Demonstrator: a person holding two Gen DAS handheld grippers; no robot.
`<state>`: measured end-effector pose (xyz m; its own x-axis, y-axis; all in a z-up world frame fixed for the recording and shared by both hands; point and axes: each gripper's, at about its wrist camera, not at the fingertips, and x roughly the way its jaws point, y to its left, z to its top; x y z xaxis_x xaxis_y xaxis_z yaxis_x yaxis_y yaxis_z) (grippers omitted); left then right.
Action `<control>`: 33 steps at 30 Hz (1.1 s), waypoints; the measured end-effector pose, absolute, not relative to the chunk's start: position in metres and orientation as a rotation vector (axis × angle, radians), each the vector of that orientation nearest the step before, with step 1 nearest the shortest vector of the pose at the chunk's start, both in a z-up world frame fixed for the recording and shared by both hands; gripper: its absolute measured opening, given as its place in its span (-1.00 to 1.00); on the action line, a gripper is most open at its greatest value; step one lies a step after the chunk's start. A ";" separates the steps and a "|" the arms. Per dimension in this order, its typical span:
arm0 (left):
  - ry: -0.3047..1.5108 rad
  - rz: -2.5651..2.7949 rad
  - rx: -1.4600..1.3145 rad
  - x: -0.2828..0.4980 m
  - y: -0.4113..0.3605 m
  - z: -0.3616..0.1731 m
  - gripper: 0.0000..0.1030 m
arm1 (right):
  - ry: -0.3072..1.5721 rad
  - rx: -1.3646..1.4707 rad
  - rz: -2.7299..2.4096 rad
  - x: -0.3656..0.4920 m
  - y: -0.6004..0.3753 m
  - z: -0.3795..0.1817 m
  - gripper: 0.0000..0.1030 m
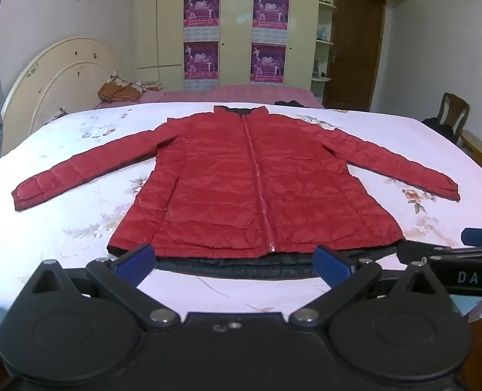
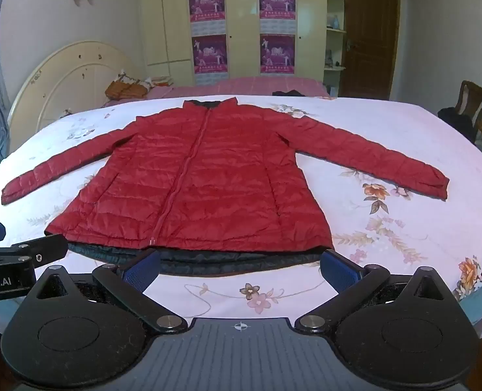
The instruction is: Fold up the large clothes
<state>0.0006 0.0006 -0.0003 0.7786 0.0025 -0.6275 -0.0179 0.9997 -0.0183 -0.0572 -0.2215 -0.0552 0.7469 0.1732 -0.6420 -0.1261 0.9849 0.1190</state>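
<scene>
Red jacket (image 1: 237, 185) spread flat on floral sheet (image 1: 78, 215); left tool (image 1: 236, 260) gapes empty.

Soft even daylight, fisheye-bent edges, sharp

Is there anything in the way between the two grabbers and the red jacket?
Nothing visible is. The left gripper and right gripper both hang open just before the hem of the red jacket, with only bare flowered bedsheet between.

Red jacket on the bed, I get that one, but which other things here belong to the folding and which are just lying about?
For the job: red jacket; left gripper; right gripper, both open.

Lying about: orange bag; dark cloth; chair; posters.
</scene>
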 end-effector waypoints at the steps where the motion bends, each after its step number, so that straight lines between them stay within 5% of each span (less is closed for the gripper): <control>1: 0.662 0.026 0.014 0.000 -0.002 -0.001 1.00 | 0.697 0.074 0.165 -0.058 -0.222 -0.055 1.00; 33: 0.663 0.040 -0.031 -0.001 0.001 0.000 1.00 | 0.691 0.082 0.166 -0.053 -0.226 -0.052 1.00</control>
